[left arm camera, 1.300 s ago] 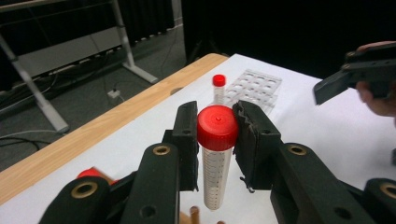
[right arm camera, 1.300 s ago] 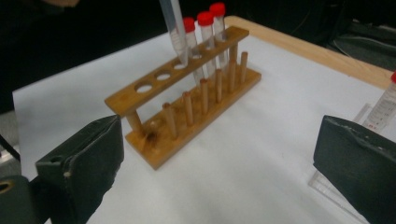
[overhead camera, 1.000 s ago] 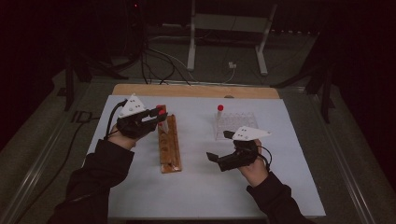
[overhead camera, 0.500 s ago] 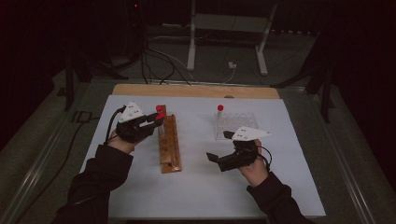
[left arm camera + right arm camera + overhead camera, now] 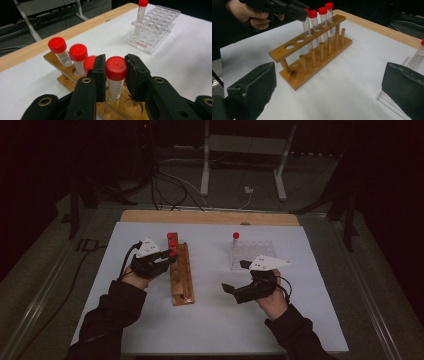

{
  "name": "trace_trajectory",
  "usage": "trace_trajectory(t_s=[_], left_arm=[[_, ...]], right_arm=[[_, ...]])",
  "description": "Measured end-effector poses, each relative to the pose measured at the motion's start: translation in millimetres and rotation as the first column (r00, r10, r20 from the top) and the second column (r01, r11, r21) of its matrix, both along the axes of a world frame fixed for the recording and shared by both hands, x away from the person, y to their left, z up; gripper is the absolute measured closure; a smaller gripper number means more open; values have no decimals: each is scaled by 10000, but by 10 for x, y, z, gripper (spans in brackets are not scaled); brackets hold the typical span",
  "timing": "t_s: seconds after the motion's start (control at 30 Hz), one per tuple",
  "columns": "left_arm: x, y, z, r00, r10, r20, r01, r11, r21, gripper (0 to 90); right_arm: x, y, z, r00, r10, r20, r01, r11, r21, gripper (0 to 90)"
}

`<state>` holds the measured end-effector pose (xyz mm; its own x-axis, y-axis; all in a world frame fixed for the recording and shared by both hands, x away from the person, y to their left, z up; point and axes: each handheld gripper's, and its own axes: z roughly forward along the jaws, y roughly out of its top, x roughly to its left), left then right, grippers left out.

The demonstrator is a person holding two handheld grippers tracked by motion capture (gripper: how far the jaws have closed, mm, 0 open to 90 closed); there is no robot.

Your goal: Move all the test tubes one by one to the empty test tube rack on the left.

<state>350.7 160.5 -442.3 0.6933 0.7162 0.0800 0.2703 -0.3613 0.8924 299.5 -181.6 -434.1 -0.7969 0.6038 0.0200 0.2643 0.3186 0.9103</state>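
Your left gripper [image 5: 116,75] has its fingers [image 5: 99,72] pinching the red cap of a tube [image 5: 115,77] that stands in the wooden rack [image 5: 180,272], the fourth in a row beside three other red-capped tubes [image 5: 75,56]. In the left gripper view the pads sit flush against both sides of the cap, and the tube's body reaches down through the hole in the upper bar. From this alone it is hard to say whether the tube is being seated or is about to be drawn out; either way it sits in the rack with the grip on its cap. If you mean to lift it, pull straight up along the tube's axis so it clears the hole without dragging the rack, then carry it across the desk [image 5: 210,320] to the clear plastic rack [image 5: 252,254], where one tube [image 5: 235,242] already stands. If you are setting it down, make sure it rests fully before you let go. Your right gripper [image 5: 240,287] hovers just in front of the clear rack, its fingers [image 5: 254,87] spread wide and holding nothing.
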Motion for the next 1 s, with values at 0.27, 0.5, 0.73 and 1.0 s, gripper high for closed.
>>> trace_trajectory(t_s=[0.27, 0.5, 0.73, 1.0], left_arm=[[-17, -13, -69, 10000, 49, -21, -49, 9998, 186, 716], [-21, -19, -56, 9999, -32, -129, 37, 9992, 406, 711], [-27, -13, -34, 9992, -166, -374, 180, 9992, 367, 653], [-170, 50, 59, 9981, -457, -402, 450, 9988, -171, 300]], right_arm=[[-1, 3, -2, 10000, 58, -57, -58, 10000, 17, 0], [0, -3, 5, 10000, 62, -66, -62, 10000, 71, 0], [-1, -18, 26, 10000, 46, -4, -46, 9999, 136, 0], [5, -54, 56, 9999, -93, 137, 91, 9999, 105, 0]])
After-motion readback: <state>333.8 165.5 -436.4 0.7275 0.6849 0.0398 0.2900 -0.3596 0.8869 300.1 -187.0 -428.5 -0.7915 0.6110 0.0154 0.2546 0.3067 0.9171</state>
